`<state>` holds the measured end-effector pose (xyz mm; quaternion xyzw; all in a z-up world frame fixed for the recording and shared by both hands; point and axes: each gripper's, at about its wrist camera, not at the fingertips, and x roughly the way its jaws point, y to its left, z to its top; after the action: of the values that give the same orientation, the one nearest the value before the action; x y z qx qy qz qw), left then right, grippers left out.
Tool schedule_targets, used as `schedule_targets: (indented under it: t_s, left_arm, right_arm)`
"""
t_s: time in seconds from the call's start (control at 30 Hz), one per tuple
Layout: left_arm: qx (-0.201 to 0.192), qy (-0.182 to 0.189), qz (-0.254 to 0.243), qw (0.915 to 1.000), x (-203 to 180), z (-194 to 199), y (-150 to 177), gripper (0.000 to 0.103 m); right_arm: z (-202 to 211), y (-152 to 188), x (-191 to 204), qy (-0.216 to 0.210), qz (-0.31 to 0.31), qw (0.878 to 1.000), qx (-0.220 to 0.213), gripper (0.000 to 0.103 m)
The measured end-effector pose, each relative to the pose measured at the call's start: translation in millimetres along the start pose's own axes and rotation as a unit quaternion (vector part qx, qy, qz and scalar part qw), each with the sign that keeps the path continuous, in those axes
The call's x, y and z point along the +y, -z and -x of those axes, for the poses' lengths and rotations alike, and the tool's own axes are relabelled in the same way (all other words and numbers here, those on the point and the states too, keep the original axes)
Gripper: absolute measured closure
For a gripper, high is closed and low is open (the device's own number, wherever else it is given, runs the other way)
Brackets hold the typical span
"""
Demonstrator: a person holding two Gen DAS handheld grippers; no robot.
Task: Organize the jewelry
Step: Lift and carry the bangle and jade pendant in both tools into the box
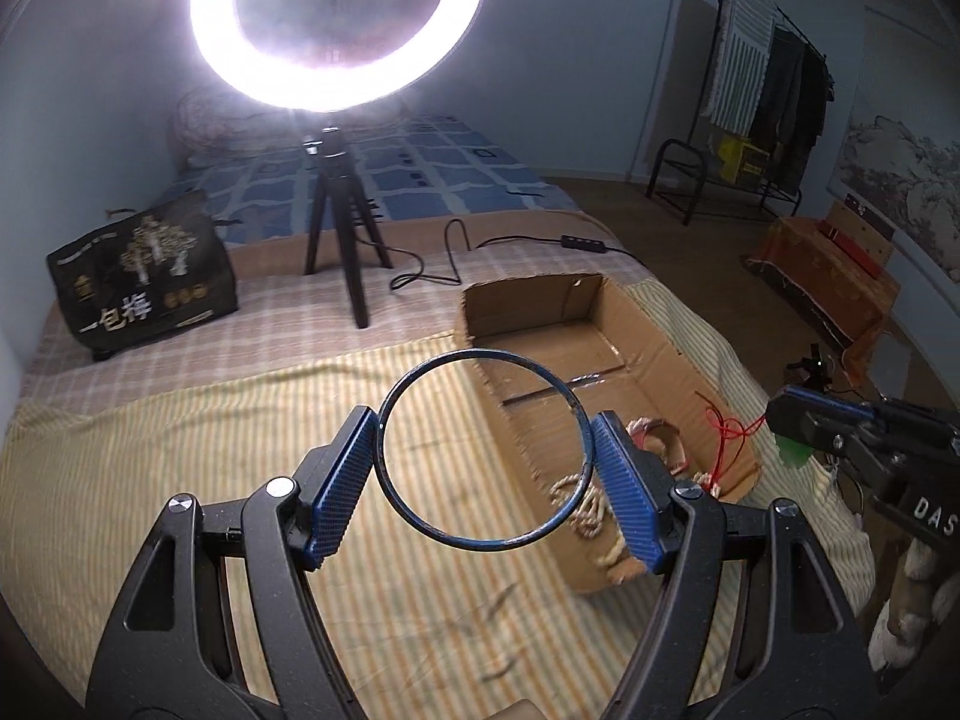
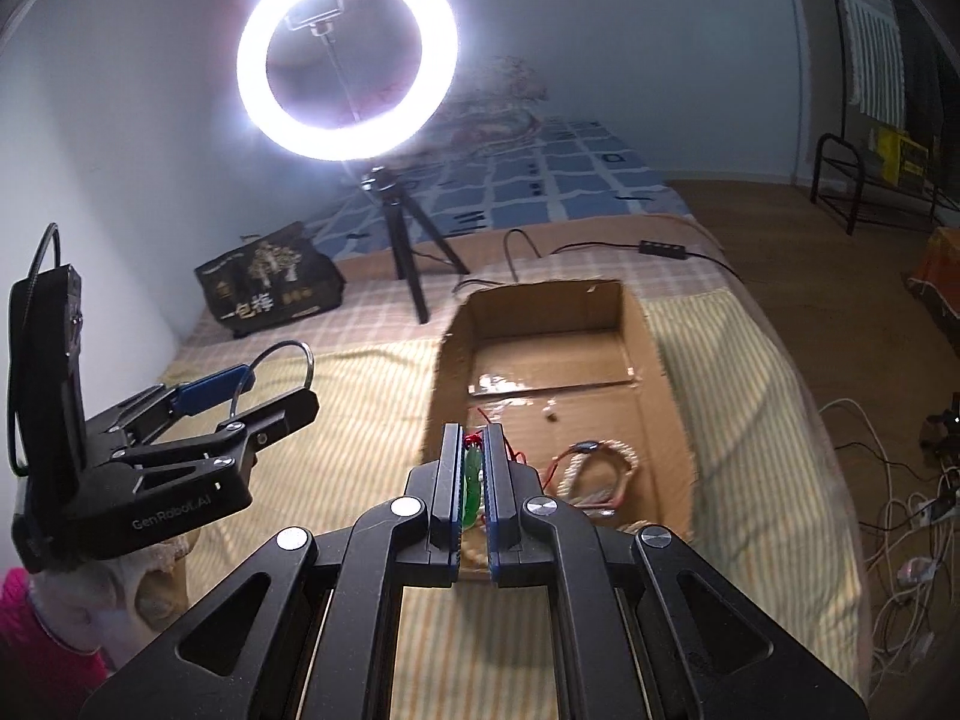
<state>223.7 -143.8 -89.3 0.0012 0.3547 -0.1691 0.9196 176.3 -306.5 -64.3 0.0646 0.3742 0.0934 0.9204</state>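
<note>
My left gripper (image 1: 486,450) is shut on a thin dark metal bangle (image 1: 420,372), held above the striped bed cover just left of the cardboard box (image 1: 654,324). In the right wrist view the left gripper (image 2: 273,387) and its bangle (image 2: 282,354) show at the left. My right gripper (image 2: 473,468) is shut on a green pendant (image 2: 473,474) with a red cord (image 2: 486,420), over the box's near end (image 2: 444,360). It shows at the right of the left wrist view (image 1: 792,426). Inside the box lie a beaded bracelet (image 2: 606,462) and a pale bead string (image 1: 576,498).
A lit ring light (image 1: 336,24) on a black tripod (image 1: 342,240) stands behind the box, with its cable (image 1: 540,240) across the bed. A dark printed bag (image 1: 144,276) sits far left. A clothes rack (image 1: 768,84) and floor cables (image 2: 900,540) lie to the right.
</note>
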Motion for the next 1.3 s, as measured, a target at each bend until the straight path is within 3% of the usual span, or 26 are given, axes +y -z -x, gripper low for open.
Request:
schedule_targets:
  t_s: [0.57, 1.3]
  left_arm:
    - [0.024, -0.008, 0.021, 0.9995, -8.2, -89.6, -27.6, 0.029]
    - [0.049, -0.005, 0.002, 0.9988, -27.1, -118.5, -22.0, 0.029]
  right_arm:
    - [-36.5, 12.1, -11.7, -0.011, 0.015, 0.999, 0.049, 0.099]
    - [-68.8, 31.2, -19.4, -0.010, 0.016, 0.995, 0.094, 0.099]
